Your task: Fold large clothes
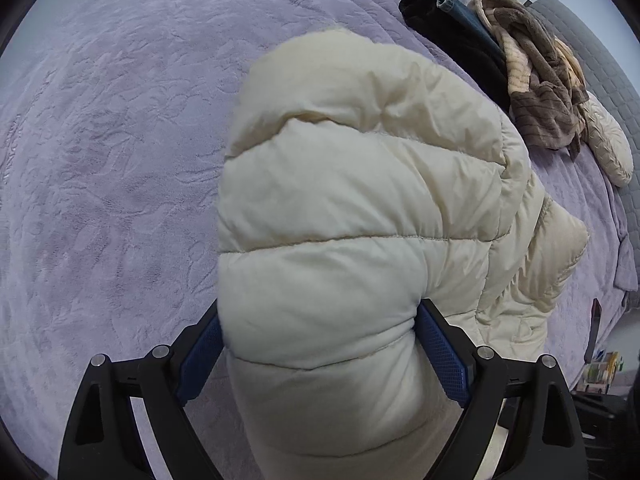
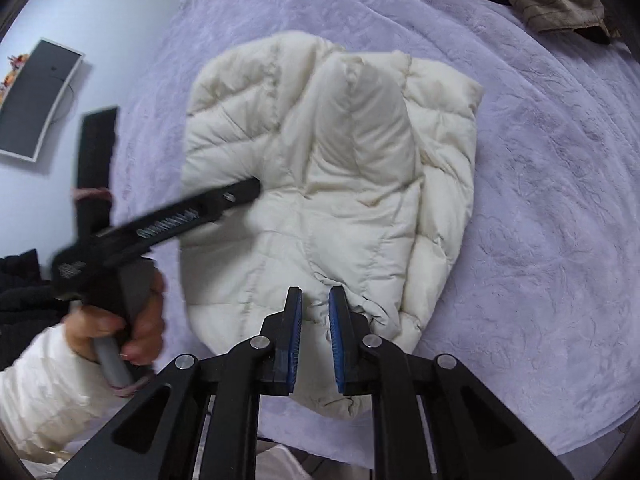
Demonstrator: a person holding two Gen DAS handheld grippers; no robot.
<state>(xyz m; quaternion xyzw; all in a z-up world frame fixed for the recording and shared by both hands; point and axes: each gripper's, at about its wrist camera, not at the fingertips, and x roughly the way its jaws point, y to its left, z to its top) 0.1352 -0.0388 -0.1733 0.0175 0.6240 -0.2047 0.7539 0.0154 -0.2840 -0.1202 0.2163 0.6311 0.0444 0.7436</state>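
A cream quilted puffer jacket [image 1: 340,168] lies partly folded on a lilac blanket [image 1: 120,160]. In the left wrist view a thick roll of it bulges up between my left gripper [image 1: 320,308] jaws, which stand wide. Both blue pads [image 1: 440,352] press into its sides. From the right wrist view the jacket [image 2: 320,160] shows a sleeve ridge down its middle. One left finger [image 2: 224,198] rests on its left part. My right gripper [image 2: 315,290] hovers above the jacket's near hem, its pads nearly together with nothing between them.
A heap of brown and beige clothes [image 1: 532,92] and dark jeans [image 1: 452,28] lies at the bed's far right, beside a cream pillow [image 1: 608,148]. A hand [image 2: 140,320] in a white sleeve holds the left tool. A dark panel [image 2: 36,100] lies beyond the bed's left edge.
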